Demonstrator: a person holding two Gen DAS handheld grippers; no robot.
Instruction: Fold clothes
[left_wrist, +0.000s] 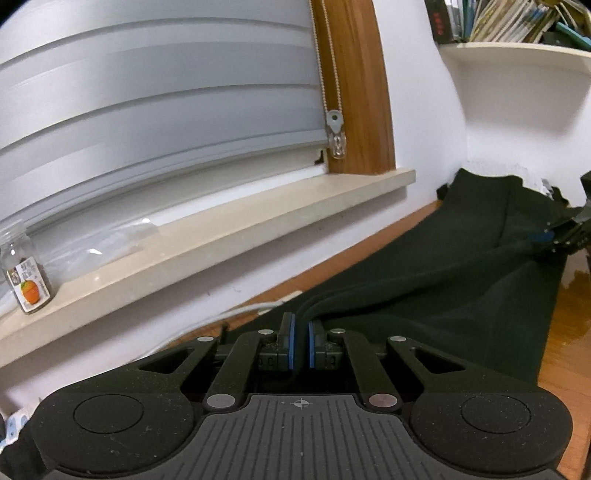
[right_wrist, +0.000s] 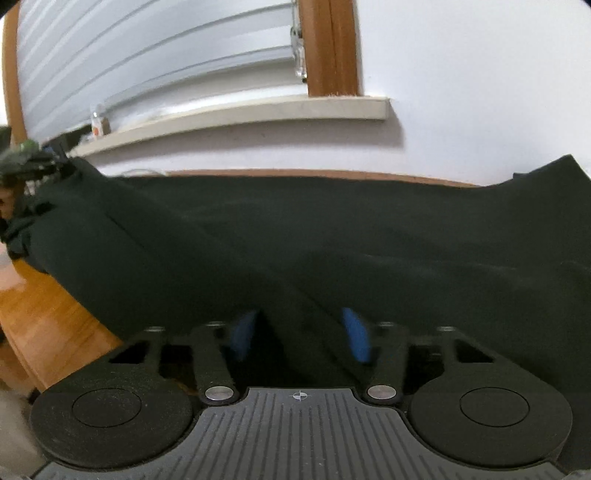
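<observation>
1. The dark green garment (left_wrist: 424, 295) lies stretched along the wooden table (left_wrist: 565, 332), its far edge running close to the white wall below the window sill (left_wrist: 221, 236); in the right wrist view the same cloth (right_wrist: 332, 229) fills the middle of the picture, with bare wood showing at the lower left.
2. The left gripper (left_wrist: 301, 345) is clenched on a bunched ridge of the garment, the blue pads pinching the fold between them.
3. The right gripper (right_wrist: 301, 334) has cloth lying between its blue pads (right_wrist: 356, 334). In the blurred picture they stand apart, so a firm grasp cannot be confirmed.
4. In the left wrist view the right gripper shows at the far end of the cloth, so the 2 hands sit well apart along 1 edge.
5. The step in hand looks like securing the second hold before the fold.
6. The next move likely calls for both holds tight, then lifting the edge evenly and carrying it across without letting the cloth sag or twist.
7. A small jar (left_wrist: 27, 273) stands on the sill, well clear.
</observation>
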